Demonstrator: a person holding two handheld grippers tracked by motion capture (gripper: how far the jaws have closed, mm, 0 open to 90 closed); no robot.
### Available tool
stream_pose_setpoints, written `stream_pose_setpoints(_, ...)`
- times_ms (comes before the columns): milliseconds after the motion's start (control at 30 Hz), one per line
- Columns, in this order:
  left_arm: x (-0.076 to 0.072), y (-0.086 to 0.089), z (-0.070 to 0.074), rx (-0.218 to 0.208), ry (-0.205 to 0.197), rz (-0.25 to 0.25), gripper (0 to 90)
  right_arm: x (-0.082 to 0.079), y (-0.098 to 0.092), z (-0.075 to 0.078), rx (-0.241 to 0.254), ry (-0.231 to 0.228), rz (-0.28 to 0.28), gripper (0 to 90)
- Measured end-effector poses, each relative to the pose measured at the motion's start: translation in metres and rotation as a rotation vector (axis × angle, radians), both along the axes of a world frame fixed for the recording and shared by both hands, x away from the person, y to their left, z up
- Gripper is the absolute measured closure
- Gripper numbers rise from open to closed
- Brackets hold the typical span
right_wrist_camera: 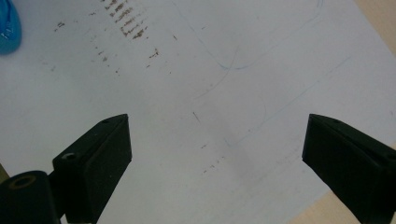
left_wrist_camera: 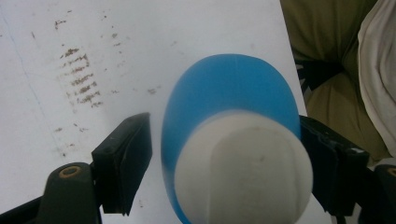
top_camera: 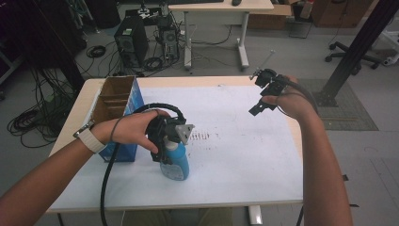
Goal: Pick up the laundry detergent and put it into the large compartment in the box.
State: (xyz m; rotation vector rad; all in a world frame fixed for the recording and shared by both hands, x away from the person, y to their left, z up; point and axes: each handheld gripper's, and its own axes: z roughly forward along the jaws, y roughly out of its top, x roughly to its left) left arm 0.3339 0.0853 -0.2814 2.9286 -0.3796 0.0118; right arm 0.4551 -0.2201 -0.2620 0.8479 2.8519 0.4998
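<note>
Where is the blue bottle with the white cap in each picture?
High view: the blue plastic bottle with the white cap stands low centre-left, under the left gripper.
Left gripper view: centre, between the black jaws.
Right gripper view: top left corner.
Shared landmark: the brown smudge marks.

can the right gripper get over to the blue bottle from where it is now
Probably yes. The right gripper hangs open above bare table, but the left gripper already straddles the blue bottle from above, so only its sides are free.

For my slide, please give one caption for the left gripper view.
Left gripper straddles a blue bottle with a white cap on the white table.
</note>
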Motion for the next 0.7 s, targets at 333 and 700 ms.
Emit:
stream_pose_setpoints(333, 0.002, 0.0028, -0.0014, -0.013, 0.028, -0.007, 35.8, 0.0001, -0.0002, -0.0001, -0.001, 0.002, -0.001, 8.4)
stream_pose_setpoints(700, 0.0024, 0.003, -0.0012, -0.014, 0.033, -0.007, 37.0, -0.0003, 0.0002, 0.0001, -0.001, 0.001, -0.001, 8.4)
